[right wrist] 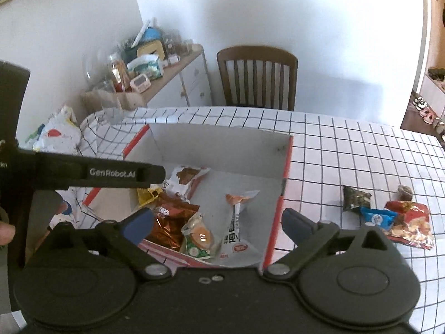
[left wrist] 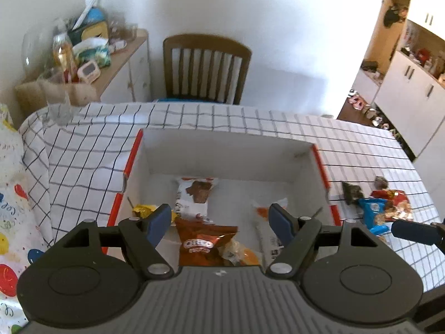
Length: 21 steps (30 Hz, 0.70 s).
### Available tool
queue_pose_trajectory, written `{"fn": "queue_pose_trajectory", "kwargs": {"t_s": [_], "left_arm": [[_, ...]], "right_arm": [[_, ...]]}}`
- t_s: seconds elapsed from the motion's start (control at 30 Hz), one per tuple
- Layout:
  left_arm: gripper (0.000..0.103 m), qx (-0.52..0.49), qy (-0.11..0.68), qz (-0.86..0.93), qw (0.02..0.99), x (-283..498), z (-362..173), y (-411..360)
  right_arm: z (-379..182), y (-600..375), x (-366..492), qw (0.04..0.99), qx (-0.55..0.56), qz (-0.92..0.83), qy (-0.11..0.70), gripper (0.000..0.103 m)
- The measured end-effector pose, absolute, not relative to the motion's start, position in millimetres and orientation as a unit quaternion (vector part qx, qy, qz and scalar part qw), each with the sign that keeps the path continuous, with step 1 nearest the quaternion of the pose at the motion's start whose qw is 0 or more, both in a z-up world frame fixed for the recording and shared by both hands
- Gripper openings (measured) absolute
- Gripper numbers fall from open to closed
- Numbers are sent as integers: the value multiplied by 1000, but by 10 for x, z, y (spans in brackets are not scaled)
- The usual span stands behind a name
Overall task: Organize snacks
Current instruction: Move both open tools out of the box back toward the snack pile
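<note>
Left gripper (left wrist: 219, 220) hangs over the box (left wrist: 222, 144), jaws apart, nothing between them. Directly under it: orange Oreo pack (left wrist: 207, 239), white wafer pack (left wrist: 196, 194) beyond, yellow wrapper (left wrist: 143, 210) by its left finger.

Right gripper (right wrist: 219, 221) sits spread wide and empty, straddling the box's right wall; round cookie pack (right wrist: 198, 236) and long white sachet (right wrist: 236, 228) lie between its fingers, below.

Out to its right, on the checked tablecloth (right wrist: 347, 153) (well outside the box): dark green packet (right wrist: 354, 197), blue packet (right wrist: 376, 217), red chip bag (right wrist: 411, 222), a small brown one (right wrist: 404, 190) behind.

Risks: those four overlap, so one pinch may drag two or drop one; foil is slippery; the right finger could snag the box wall swinging across.
</note>
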<state>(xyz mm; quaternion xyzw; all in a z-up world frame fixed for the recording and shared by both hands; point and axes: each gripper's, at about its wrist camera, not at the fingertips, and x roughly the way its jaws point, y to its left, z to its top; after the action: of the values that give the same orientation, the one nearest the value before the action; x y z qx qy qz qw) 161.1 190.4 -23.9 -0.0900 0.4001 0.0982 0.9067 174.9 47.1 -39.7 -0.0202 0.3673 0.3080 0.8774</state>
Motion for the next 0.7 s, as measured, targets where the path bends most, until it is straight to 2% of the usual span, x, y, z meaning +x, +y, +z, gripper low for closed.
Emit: {"fn": "queue_pose_trajectory", "kwargs": {"t_s": [0.1,0.17,0.43,0.5,0.7], "left_arm": [[78,-92,393,83,911,1537,-160,1824],[84,-91,392,75,912,1500,-129,1763],[84,-77,382,48,919,1392,-53,1402],[90,-79,379,47,921,1392,-35,1295],[91,-82,371,34,924,1452,3,898]], "right_arm": [[-317,328,1692,881,-11,307,361,101],[-266,210,1652,886,-4,299,354,101],[-123,-361,1613,901,20,262,346,102],[-115,-510,1626,903,25,252,347,102],[-117,-926,1723,910,29,218,353,102]]}}
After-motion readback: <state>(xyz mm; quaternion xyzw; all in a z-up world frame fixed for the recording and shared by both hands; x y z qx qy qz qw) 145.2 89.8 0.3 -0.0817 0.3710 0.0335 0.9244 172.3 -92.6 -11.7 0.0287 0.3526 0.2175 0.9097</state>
